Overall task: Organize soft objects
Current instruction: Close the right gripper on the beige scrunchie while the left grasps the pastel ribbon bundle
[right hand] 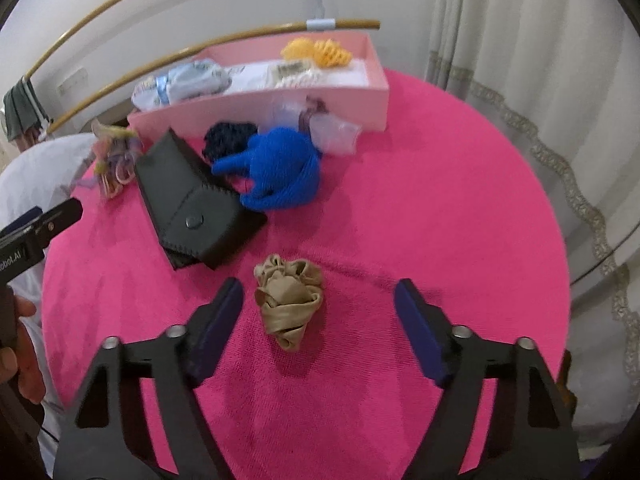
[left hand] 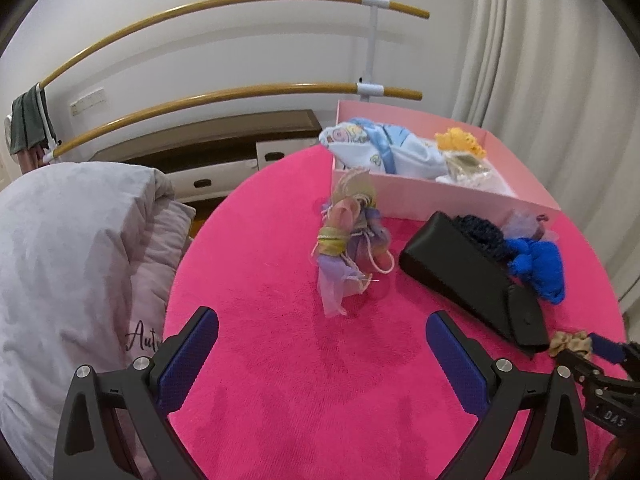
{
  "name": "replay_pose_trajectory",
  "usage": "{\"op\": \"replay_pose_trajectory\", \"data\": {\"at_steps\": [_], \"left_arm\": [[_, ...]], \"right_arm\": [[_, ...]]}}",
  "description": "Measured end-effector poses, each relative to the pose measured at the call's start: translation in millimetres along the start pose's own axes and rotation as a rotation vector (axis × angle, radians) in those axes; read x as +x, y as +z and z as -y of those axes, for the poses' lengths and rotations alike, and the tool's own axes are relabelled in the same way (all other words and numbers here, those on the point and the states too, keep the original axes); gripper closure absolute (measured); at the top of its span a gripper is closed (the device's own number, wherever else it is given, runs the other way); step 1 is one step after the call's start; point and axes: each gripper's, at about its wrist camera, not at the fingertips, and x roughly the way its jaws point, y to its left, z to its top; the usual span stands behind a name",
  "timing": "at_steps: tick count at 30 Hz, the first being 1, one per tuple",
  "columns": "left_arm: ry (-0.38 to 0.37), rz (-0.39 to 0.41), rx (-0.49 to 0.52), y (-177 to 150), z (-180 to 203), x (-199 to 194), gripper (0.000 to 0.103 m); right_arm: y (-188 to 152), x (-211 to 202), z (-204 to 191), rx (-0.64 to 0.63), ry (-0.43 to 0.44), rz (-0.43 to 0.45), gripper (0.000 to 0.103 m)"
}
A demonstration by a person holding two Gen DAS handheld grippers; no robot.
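A tan satin scrunchie [right hand: 290,304] lies on the round pink table [right hand: 440,208], between the fingers of my right gripper [right hand: 319,285]. The jaws stand apart and the pads do not touch it. My left gripper [left hand: 322,318] is open over bare pink cloth, with a pastel ribbon bundle [left hand: 352,240] a little ahead of it. At the table's back stands a pink box [right hand: 260,100] holding light blue baby clothes [right hand: 188,84] and a yellow knitted piece [right hand: 320,52]. In front of the box lie a blue knitted item [right hand: 280,168], a dark navy knit [right hand: 228,140] and a clear pouch [right hand: 332,132].
A black leather case [right hand: 192,204] lies left of the scrunchie, beside the blue knit. A grey quilt [left hand: 72,260] is heaped left of the table. Wooden rails [left hand: 200,12] and a low drawer cabinet [left hand: 224,152] line the wall, and curtains [right hand: 540,80] hang at the right.
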Motion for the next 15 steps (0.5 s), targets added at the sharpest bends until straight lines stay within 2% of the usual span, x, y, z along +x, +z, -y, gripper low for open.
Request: {"op": "replay_pose_trajectory", "data": {"at_steps": [4,15], "left_arm": [[0.008,-0.015,0.004,3,0,21,0.000],[0.035,-0.050,0.014,39,-3,86,0.000]], "right_arm": [[2,4,-1,-0.011,0.039,0.003,0.078],[33,0,5,0.008,0.075,0.063,0.080]]}}
